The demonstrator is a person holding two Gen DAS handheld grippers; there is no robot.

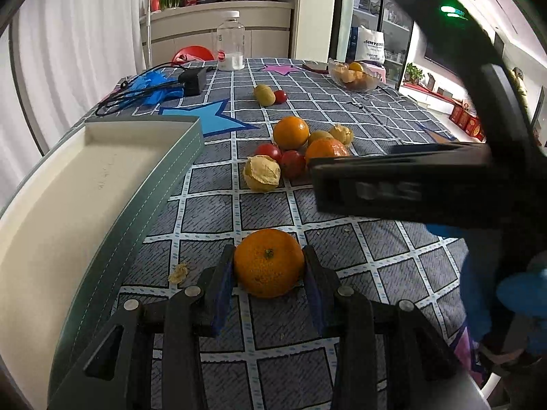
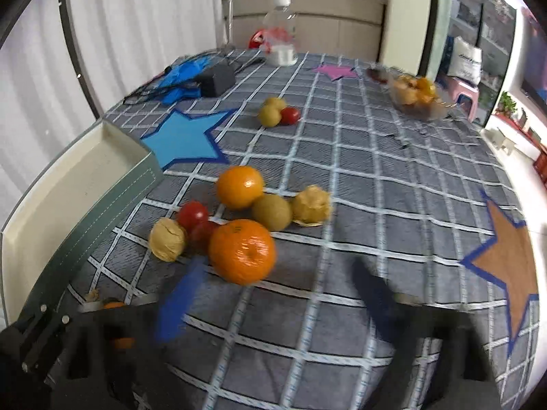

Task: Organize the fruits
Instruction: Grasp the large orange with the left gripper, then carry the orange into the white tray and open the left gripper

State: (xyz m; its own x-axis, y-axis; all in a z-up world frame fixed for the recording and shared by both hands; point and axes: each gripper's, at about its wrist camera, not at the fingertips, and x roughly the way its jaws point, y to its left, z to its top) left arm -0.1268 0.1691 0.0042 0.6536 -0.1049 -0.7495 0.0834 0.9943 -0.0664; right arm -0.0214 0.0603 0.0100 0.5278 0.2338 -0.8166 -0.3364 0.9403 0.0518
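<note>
My left gripper point(image 1: 269, 268) is shut on a mandarin point(image 1: 269, 263) that rests on the checked tablecloth, its blue pads pressing both sides. A green-walled tray point(image 1: 164, 177) with a cream inside lies just to its left. Further ahead is a cluster of fruit: an orange point(image 2: 240, 186), a larger mandarin point(image 2: 242, 251), two tomatoes point(image 2: 192, 214), husked physalis point(image 2: 167, 239) and a greenish fruit point(image 2: 272, 212). My right gripper point(image 2: 278, 266) is open and blurred; its fingers point(image 2: 181, 300) stand wide apart just short of the larger mandarin, with nothing between them.
A greenish fruit point(image 1: 264, 95) and a tomato point(image 1: 280, 96) lie further back. A glass bowl point(image 1: 372, 83) of fruit stands at the far right, a clear bottle point(image 1: 231, 41) at the far edge, and a black adapter point(image 1: 193, 80) on blue material at the far left.
</note>
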